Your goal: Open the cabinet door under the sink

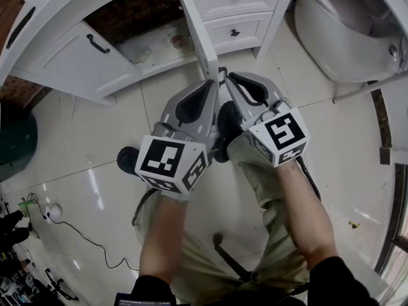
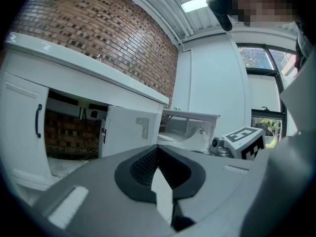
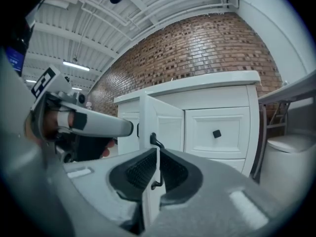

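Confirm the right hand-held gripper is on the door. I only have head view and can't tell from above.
Observer: It looks that way. In the right gripper view the right hand-held gripper has its jaws drawn in on the free edge of the cabinet door. The black handle runs down through the gap between the pads.
Operator: Left one on it too?
Observer: No. In the left gripper view the left hand-held gripper has its tips together. The door stands beyond them, its inner face turned to the camera with the hinge plate showing.
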